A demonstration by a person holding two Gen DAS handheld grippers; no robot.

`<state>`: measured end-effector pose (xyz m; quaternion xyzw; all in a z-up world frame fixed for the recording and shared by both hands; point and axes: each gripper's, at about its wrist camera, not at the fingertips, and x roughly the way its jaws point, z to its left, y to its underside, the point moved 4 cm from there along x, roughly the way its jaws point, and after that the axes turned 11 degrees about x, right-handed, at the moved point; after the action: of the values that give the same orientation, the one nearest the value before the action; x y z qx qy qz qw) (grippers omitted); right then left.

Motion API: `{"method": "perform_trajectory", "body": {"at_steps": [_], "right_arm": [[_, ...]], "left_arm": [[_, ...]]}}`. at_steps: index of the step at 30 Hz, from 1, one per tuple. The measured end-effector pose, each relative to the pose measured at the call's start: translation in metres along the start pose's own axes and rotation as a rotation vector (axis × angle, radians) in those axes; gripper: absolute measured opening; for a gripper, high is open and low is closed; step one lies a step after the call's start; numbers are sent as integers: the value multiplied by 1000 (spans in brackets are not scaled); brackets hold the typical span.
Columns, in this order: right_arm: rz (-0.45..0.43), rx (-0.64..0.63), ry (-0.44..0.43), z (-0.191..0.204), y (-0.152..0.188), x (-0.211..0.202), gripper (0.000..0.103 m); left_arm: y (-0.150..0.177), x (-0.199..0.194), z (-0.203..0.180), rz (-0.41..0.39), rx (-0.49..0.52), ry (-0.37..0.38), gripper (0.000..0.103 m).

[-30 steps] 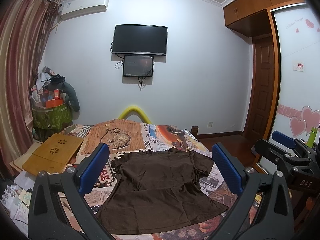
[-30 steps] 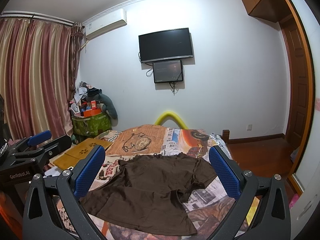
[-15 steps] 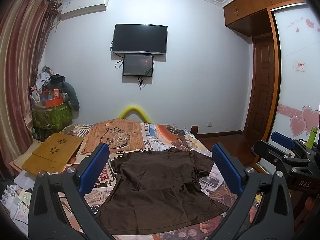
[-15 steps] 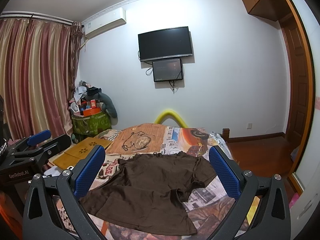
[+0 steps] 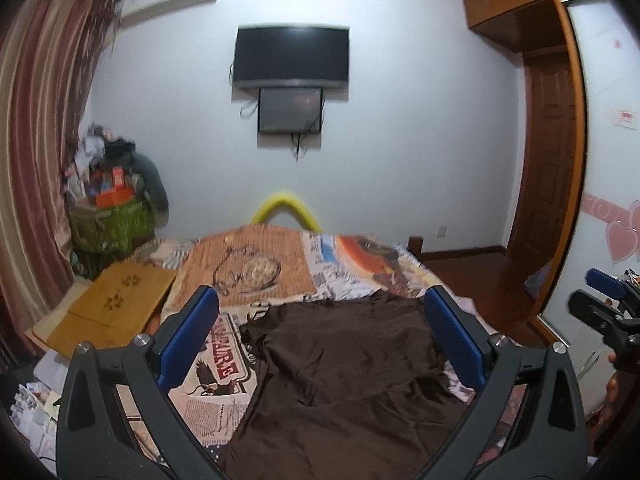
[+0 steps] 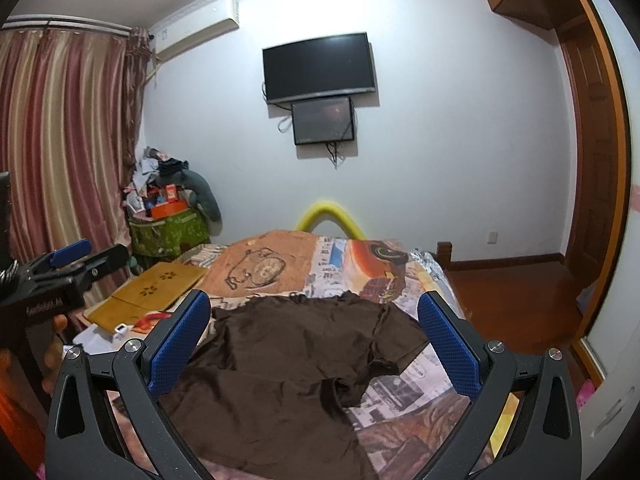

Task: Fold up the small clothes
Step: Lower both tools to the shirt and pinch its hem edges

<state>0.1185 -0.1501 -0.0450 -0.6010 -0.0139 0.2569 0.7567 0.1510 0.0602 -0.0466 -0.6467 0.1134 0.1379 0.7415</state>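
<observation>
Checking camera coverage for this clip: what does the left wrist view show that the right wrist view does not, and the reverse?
Left wrist only: the pink heart decals on the white panel, and the right hand-held gripper at the frame's edge.

Right wrist only: the shirt's crumpled right sleeve, small clutter beside the wooden board, and the left hand-held gripper.

Both: the brown T-shirt lying unfolded on the bed, the wall TV, curtains, and open jaws.

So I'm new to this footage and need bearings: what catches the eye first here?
A dark brown T-shirt lies spread flat on the bed's newspaper-print cover, framed between the open blue-padded fingers of the left gripper and, in its own view, the right gripper. On the far wall hangs a black TV above a smaller screen.
</observation>
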Motion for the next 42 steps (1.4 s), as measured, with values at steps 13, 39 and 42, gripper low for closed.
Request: {"method": "perform_trajectory", "body": {"at_steps": [13,39,42], "right_arm": [[256,67,32,-67,7,135,103],[697,-29,35,-106,56,379,61],[693,-73,45,-100,56,386,42]], "left_arm": [[60,192,110,411,-134,-18,103],[191,414,143,793,-388,252,58],[186,414,142,801,-352,216,5]]}}
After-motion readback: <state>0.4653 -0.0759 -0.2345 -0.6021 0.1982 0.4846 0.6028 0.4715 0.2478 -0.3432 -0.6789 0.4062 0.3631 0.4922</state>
